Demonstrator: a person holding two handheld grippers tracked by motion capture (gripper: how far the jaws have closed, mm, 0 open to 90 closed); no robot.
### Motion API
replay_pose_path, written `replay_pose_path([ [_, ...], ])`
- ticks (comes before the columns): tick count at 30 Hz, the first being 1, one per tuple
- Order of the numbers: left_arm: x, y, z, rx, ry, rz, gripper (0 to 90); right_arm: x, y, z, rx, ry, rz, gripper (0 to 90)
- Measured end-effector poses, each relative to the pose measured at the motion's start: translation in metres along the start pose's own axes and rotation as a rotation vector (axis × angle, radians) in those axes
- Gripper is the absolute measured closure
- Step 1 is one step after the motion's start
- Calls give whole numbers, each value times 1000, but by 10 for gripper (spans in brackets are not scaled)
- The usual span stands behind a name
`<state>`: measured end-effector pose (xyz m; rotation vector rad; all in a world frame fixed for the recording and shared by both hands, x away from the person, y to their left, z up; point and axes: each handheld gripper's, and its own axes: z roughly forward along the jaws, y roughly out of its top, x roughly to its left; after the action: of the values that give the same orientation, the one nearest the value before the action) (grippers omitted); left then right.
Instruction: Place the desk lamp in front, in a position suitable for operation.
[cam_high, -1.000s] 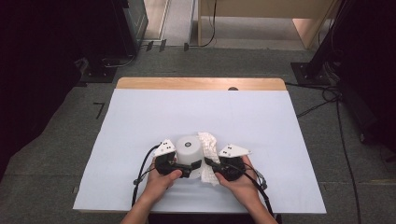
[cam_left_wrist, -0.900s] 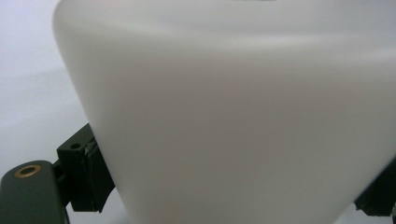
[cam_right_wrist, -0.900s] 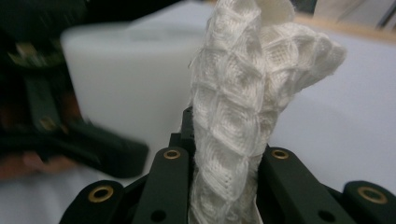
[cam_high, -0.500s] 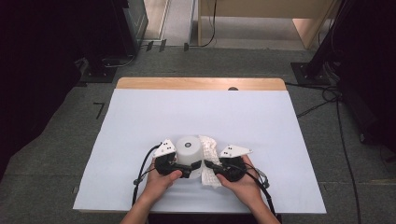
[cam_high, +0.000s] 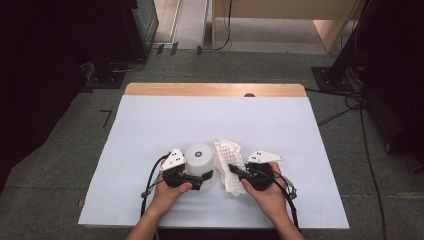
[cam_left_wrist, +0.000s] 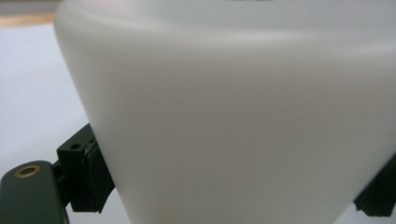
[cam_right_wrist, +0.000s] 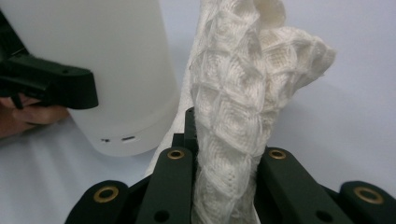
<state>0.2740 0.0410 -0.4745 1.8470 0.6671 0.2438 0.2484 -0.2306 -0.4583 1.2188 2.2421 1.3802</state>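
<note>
Left gripper (cam_high: 204, 176) clamps the white frosted canister (cam_high: 200, 159), upright near the table's (cam_high: 150, 125) front edge. Right gripper (cam_high: 231, 170) pinches the waffle-weave cloth (cam_high: 229, 155), bunched lengthwise along its jaws, just right of the canister, touching it.

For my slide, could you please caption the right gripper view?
Right gripper clamps white waffle-weave cloth beside a white plastic canister.

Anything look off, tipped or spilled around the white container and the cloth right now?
Nothing stands out. The white container stands upright on the table, clamped by the left gripper. The waffle-weave cloth is bunched between the right gripper jaws, beside the container. No spill or damage is visible.
</note>
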Motion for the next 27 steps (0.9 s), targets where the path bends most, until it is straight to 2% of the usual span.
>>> replay_pose_path([
  [1,-4,-1,3,12,60,91,81,1,1,-4,-32,-41,-15,799],
  [2,-4,-1,3,12,60,91,81,1,1,-4,-32,-41,-15,799],
  [3,-5,-2,5,15,72,120,81,0,1,-5,-34,-41,-14,798],
  [6,-8,-5,9,52,91,157,81,-2,-2,-3,-21,-45,-11,795],
  [9,-10,-5,8,54,118,175,59,-5,-6,0,4,-47,-5,794],
  [13,-10,-4,-3,33,132,154,9,-6,-5,-1,-2,-46,-1,756],
  [16,-16,-5,-10,18,160,110,9,-5,-5,-1,11,-52,-7,706],
  [19,-24,-3,-7,15,214,74,8,-4,-5,-1,9,-70,-9,693],
  [20,-28,-2,-5,21,251,66,9,-5,-5,-1,3,-77,-1,691],
  [24,-41,1,5,33,337,35,9,-6,-4,-2,2,-86,3,732],
  [27,-42,3,12,43,381,-22,29,-4,-4,-2,11,-95,-7,759],
])
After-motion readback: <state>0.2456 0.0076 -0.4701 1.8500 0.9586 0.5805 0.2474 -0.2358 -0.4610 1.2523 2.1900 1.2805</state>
